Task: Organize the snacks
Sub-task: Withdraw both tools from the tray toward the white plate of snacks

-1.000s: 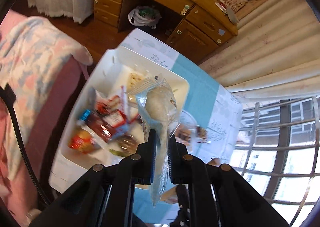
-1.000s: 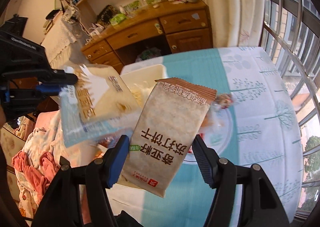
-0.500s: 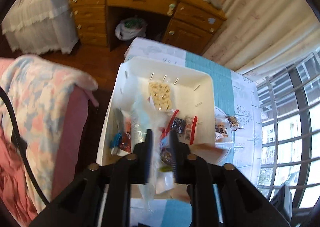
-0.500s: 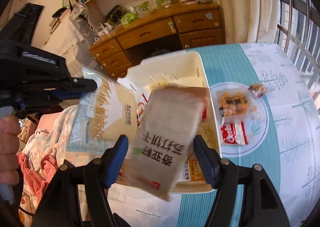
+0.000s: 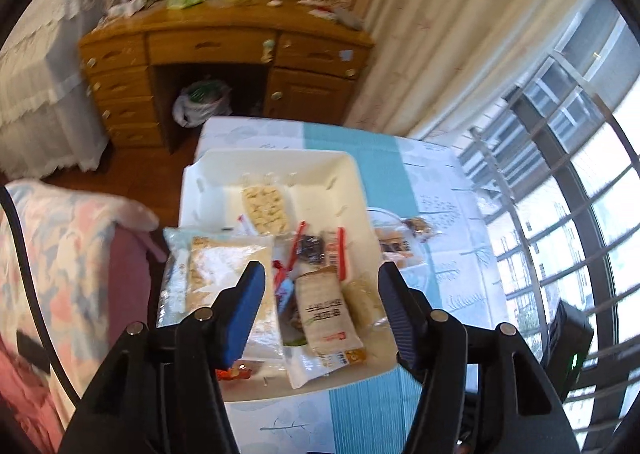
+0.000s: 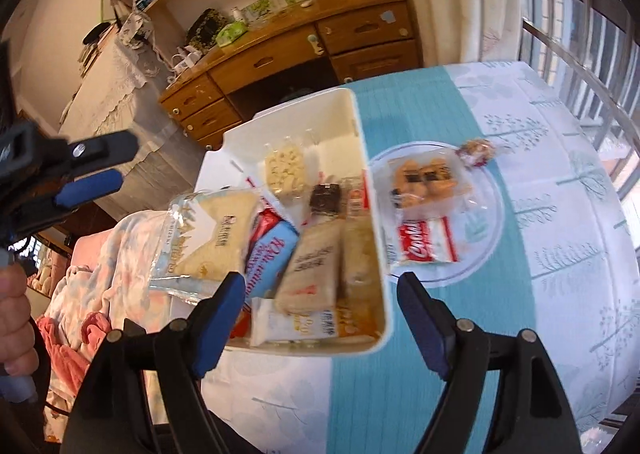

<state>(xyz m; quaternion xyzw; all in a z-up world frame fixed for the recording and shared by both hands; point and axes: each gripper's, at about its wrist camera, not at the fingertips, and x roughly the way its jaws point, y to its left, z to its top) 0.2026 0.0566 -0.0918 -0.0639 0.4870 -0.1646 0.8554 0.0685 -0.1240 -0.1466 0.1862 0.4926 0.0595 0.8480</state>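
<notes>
Left wrist view looks down on a white bin (image 5: 276,161) at the edge of a desk (image 5: 400,157) under a teal and white cloth. The left hand-held gripper (image 5: 320,296) has just been opening and now stands empty; the clear bag of pale snacks (image 5: 218,266) it held a second ago lies on the bin's left side. The right hand-held gripper (image 6: 320,296) has also just been opening, empty, and its tan cracker packet (image 6: 314,268) now rests among the other snacks. A glass plate (image 6: 486,230) beside the bin still holds packets (image 6: 428,244), so sorting looks unfinished.
</notes>
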